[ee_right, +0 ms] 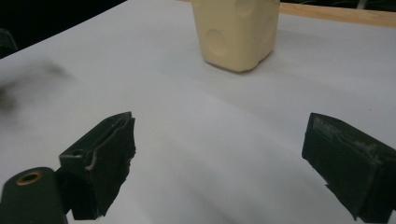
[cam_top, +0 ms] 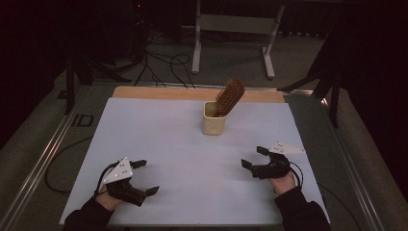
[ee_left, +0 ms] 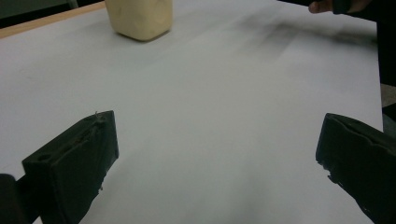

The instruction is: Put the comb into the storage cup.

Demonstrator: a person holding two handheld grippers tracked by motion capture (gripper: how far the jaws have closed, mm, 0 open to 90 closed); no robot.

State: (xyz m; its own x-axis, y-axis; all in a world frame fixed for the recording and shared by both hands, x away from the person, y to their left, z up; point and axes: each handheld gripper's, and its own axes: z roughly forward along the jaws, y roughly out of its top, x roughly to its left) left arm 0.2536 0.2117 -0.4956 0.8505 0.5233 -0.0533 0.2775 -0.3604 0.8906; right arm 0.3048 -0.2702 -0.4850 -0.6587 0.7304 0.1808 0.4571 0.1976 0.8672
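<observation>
I hold my left gripper (cam_top: 145, 177) and right gripper (cam_top: 254, 157) low over the white sheet (cam_top: 168, 139), jaws spread and empty, well short of the cream cup (cam_top: 213, 120) holding a wooden hairbrush (cam_top: 229, 96) at the far edge

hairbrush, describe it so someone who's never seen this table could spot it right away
Start at the white sheet covering the table, then go to its far edge, where a cream cup stands near the middle. The hairbrush sticks out of that cup, leaning to the right. It is brown and wooden-looking with a bristled head, the one thing standing in the cup.
</observation>
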